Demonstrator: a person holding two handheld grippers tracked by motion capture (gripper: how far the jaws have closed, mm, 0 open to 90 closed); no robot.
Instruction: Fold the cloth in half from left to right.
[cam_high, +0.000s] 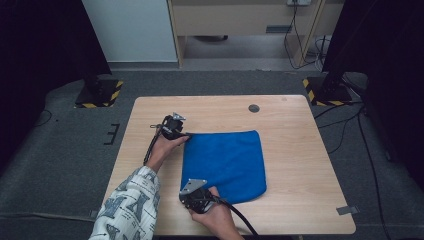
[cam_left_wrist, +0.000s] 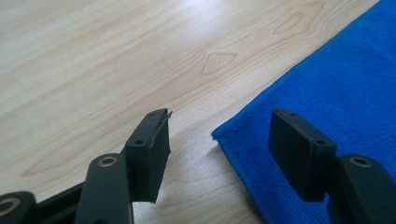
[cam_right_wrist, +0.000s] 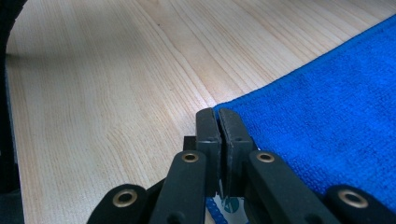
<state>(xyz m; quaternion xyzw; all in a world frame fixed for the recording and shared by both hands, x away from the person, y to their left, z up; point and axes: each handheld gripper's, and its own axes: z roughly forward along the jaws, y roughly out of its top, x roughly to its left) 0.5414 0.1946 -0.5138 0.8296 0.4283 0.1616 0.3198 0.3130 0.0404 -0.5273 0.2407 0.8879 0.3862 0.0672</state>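
A blue cloth (cam_high: 225, 160) lies flat on the wooden table (cam_high: 300, 150), left of centre. My left gripper (cam_high: 184, 134) is at the cloth's far left corner. In the left gripper view its jaws (cam_left_wrist: 219, 116) stand open, low over the table, with the corner of the cloth (cam_left_wrist: 336, 93) between them and untouched. My right gripper (cam_high: 191, 190) is at the near left corner. In the right gripper view the right gripper (cam_right_wrist: 218, 112) is shut, pinching the edge of the cloth (cam_right_wrist: 336, 107), and a bit of blue shows under the jaws.
A round dark cable hole (cam_high: 254, 108) sits near the table's far edge. A strip of tape (cam_high: 347, 210) marks the near right corner. Bare wood lies to the right of the cloth. Floor stands with striped bases (cam_high: 97, 95) flank the table.
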